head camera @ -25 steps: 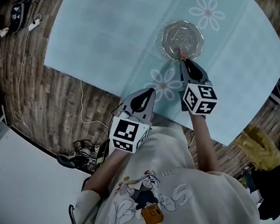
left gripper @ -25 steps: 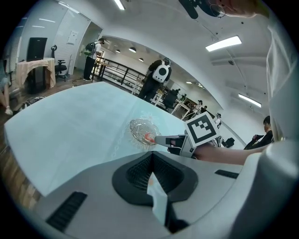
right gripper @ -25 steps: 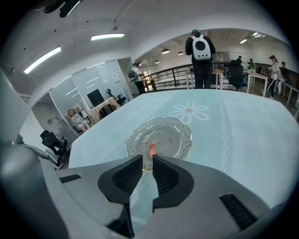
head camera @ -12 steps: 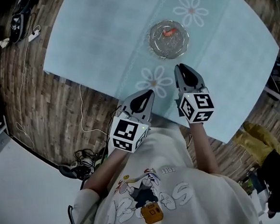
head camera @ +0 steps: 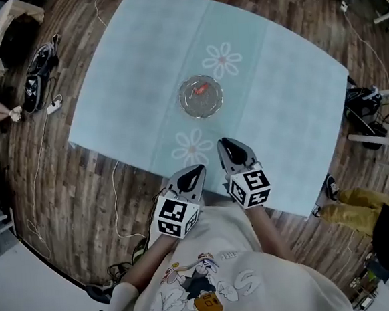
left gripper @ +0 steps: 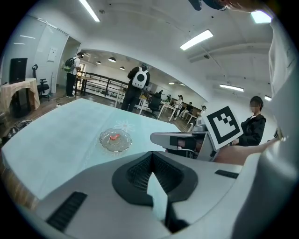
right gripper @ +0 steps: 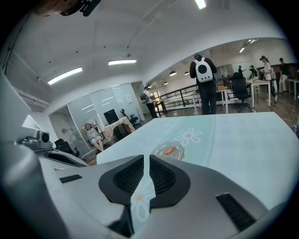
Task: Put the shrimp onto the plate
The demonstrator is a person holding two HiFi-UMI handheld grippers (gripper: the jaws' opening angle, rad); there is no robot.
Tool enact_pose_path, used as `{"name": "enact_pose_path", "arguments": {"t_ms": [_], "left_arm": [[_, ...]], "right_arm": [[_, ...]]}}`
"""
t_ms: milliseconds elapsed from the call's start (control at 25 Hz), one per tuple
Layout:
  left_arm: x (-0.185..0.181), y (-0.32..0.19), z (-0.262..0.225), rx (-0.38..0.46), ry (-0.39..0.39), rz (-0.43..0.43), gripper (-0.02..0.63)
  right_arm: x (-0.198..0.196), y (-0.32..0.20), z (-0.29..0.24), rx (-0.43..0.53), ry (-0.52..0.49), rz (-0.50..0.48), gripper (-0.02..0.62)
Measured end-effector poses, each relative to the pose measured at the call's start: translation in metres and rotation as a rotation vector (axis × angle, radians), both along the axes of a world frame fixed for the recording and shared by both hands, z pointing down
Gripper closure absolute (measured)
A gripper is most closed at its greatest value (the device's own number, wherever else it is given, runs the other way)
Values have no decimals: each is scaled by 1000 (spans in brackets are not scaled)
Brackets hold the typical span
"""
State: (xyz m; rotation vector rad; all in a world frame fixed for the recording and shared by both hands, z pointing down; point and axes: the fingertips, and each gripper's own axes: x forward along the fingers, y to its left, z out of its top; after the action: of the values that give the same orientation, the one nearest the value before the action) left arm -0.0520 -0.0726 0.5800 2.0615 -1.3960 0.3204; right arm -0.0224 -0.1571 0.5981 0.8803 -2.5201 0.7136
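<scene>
Head view: shrimp [head camera: 202,88] lies on the plate [head camera: 187,105], mid-frame on the desk [head camera: 140,55]. Left tongs [head camera: 197,168] and right tongs [head camera: 226,142] sit low in frame, well apart from it. I judge the placing done; next, just keep clear.
Left gripper view: left tongs closed tip to tip, empty.
Right gripper view: right tongs a slit apart, empty. Shrimp looks small, orange-red, elongated.

A big open-plan office hall: beyond the pale blue table [head camera: 291,110] stand desks [right gripper: 261,85], office chairs [right gripper: 240,88], a black railing [left gripper: 100,85] and a glass-walled room [right gripper: 96,112] (people [right gripper: 204,84] stand about), under ceiling strip lights [left gripper: 196,39]; cables [head camera: 115,204] trail beside it on the wood floor [head camera: 70,195].
</scene>
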Motion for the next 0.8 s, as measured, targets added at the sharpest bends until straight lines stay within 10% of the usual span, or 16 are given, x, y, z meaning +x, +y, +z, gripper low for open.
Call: {"name": "enact_pose_path", "arguments": {"t_ms": [800], "left_arm": [[76, -2, -73, 170, -17, 103, 598]], "right_arm": [[113, 53, -102, 96, -152, 221, 557]]}}
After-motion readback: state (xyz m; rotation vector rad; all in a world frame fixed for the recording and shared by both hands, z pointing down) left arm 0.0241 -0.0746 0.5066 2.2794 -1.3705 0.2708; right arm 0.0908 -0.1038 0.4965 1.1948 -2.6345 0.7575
